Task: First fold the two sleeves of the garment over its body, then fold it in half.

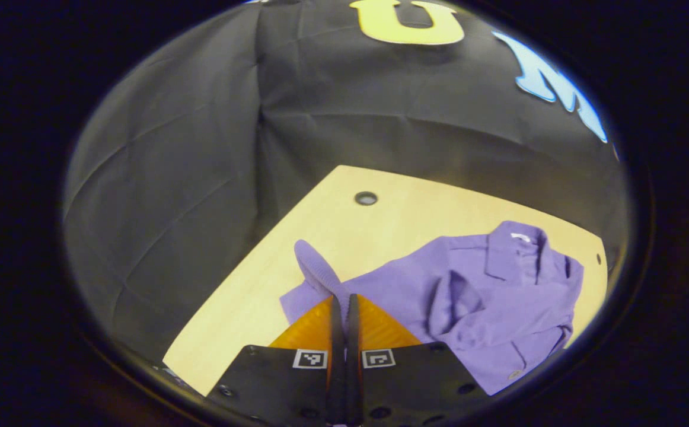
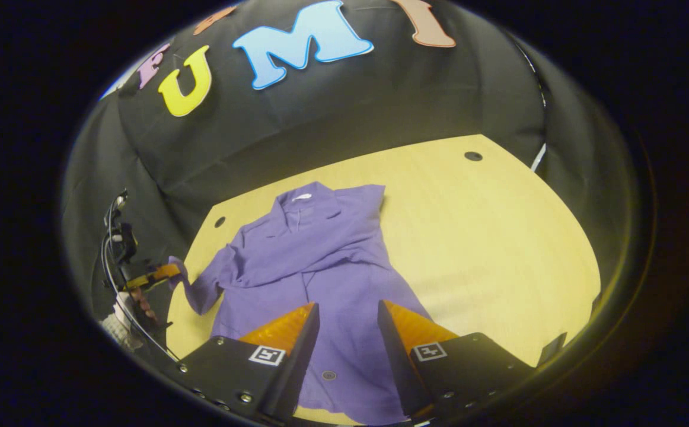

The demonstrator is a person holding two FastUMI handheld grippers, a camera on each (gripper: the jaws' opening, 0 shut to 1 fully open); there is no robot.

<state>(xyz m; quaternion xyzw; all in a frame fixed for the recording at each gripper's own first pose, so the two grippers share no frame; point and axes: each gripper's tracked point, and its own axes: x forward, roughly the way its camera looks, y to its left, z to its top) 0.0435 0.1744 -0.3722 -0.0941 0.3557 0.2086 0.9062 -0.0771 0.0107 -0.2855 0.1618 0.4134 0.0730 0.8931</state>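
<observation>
While flat, shirt point(image 2: 327, 261) collar point(image 2: 300, 204) points toward wall.

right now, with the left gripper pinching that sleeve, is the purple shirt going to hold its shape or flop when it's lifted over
Likely floppy: the sleeve already droops and curls away from the left gripper, whose fingers are closed on it. The purple shirt lies wrinkled and flat on the table, so it looks thin and light. It will probably drape rather than fold crisply, and may drag the body cloth along.

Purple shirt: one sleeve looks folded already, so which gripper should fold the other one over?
Left. The left gripper is shut on the sleeve, lifted off the table. The right gripper hangs open above the shirt hem.
</observation>
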